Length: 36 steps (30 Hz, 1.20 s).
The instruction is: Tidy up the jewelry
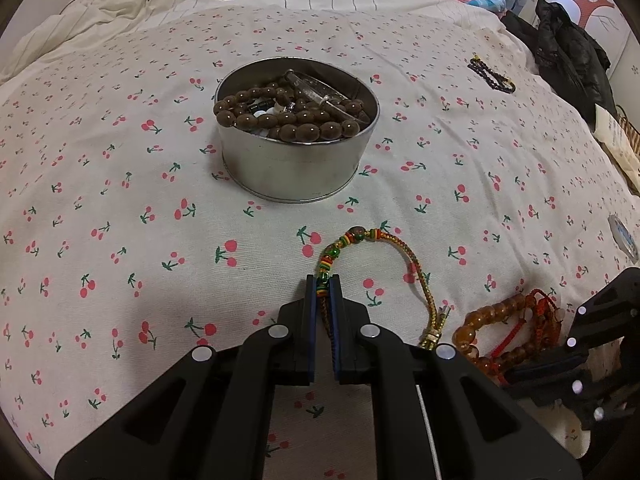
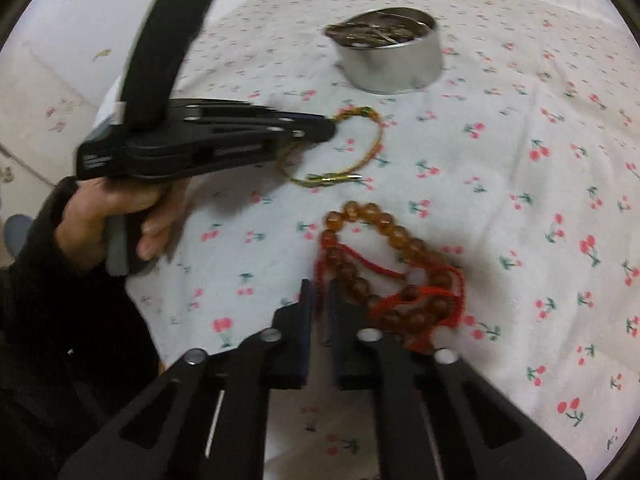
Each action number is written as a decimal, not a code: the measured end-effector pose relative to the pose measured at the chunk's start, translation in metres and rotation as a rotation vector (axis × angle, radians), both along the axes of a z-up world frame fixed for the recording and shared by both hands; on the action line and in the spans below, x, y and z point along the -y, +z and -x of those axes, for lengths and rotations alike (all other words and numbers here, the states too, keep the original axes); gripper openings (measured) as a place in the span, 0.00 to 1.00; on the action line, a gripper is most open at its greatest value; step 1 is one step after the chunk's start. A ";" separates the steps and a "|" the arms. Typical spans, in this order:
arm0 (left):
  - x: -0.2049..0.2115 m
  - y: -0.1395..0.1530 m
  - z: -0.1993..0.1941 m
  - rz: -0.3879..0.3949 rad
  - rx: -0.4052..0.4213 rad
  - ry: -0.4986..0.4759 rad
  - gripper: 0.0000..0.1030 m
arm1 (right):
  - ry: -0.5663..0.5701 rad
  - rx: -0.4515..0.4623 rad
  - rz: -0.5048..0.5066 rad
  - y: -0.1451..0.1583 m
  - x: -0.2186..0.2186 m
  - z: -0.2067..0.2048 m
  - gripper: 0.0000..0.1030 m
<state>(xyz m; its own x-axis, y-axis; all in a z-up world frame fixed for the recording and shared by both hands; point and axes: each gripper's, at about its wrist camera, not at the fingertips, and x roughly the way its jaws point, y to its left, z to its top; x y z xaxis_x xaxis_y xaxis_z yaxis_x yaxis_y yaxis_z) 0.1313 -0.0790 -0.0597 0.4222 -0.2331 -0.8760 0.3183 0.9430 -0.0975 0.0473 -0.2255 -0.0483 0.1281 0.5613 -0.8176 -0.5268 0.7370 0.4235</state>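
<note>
The left gripper (image 1: pixel 323 280) has its jaws pinched on the beaded end of the woven bracelet (image 1: pixel 416 272), whose gold cord loops out to the right and lies on the cherry-print bed (image 1: pixel 120 184). The round tin (image 1: pixel 296 160) stands farther up the bed, toward its middle, already holding a strand of brown beads (image 1: pixel 280 120) and other pieces.

The right gripper (image 2: pixel 319 292) has its jaws drawn narrow around a red cord of the amber bracelet (image 2: pixel 384 248), near the bed's front edge; blur makes it hard to tell whether they actually grip it.

The left grip takes only one short stretch of cord, so I judge the bracelet may slide free on lifting, or its trailing loop and metal clasp may catch the tin's rim and hang outside. The red tassels could snag too. The tin is already heaped, so more pieces may tangle.

A dark bracelet (image 1: pixel 491 74) lies well apart near the far right edge, beside black clothing (image 1: pixel 568 52). Nothing stands between the left gripper and the tin.
</note>
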 end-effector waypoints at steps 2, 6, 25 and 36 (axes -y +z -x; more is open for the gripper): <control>0.000 0.000 0.000 0.002 -0.001 0.000 0.06 | 0.011 0.049 0.046 0.004 -0.007 0.004 0.05; -0.001 0.000 0.000 0.009 0.001 0.001 0.06 | 0.004 0.087 0.015 0.011 -0.008 0.008 0.05; -0.030 0.065 0.010 0.238 0.150 0.025 0.05 | -0.286 0.135 -0.632 0.075 0.082 -0.014 0.03; -0.046 0.109 -0.034 0.163 0.292 0.091 0.05 | -0.214 0.177 -0.681 0.109 0.043 -0.086 0.04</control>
<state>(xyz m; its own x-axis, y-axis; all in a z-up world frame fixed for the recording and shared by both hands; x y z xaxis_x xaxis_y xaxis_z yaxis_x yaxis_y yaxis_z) 0.1648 -0.0330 0.0495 0.6755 -0.3095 -0.6692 0.2700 0.9484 -0.1661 0.1330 -0.2684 0.0612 0.3893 0.8856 -0.2534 -0.5041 0.4351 0.7460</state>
